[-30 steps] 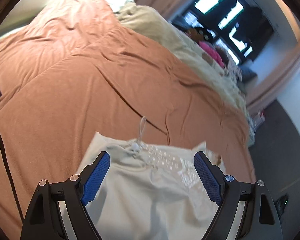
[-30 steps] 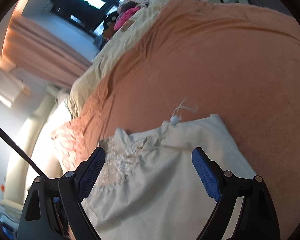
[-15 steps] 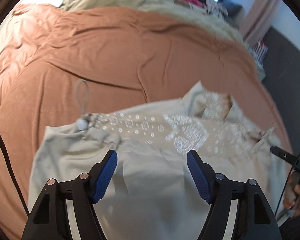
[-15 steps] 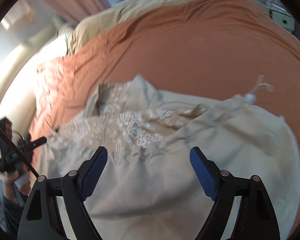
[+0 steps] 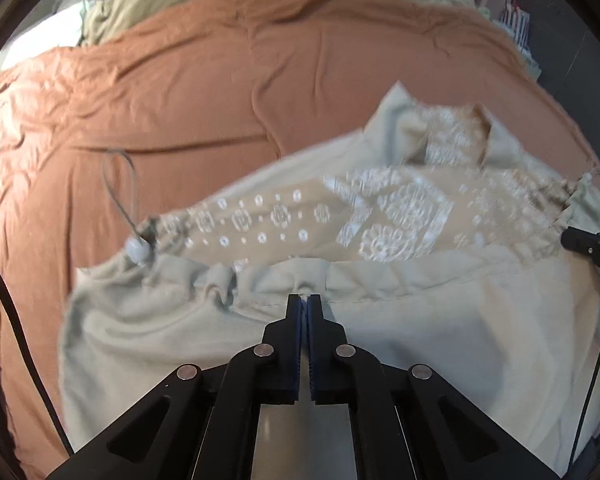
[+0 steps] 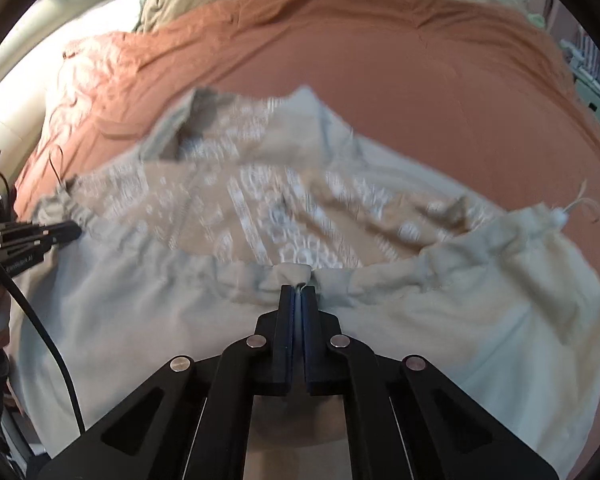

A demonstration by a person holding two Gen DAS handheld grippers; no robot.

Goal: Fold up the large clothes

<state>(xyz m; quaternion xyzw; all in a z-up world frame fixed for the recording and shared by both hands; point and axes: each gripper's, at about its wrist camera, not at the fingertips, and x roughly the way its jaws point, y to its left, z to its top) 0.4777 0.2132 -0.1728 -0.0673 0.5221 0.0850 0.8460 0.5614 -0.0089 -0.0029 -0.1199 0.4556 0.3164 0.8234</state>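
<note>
Left wrist view: my left tongs [image 5: 305, 299] have just closed, pinching the gathered hem of the beige garment [image 5: 420, 340] lying on the bed's orange cover [image 5: 180, 92]. My right tongs [image 6: 298, 289] have likewise just closed, clamping the same hem.

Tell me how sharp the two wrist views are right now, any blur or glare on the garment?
Left wrist view: the left gripper is sharp, the beige garment is motion-smeared, worst on its white patterned lining. Right wrist view: blur is heavier, the lining reads as streaks, and the right gripper stays crisp. Both are fisheye-curved with dark corners; the orange bedspread shows soft sheen, no harsh glare.
</note>
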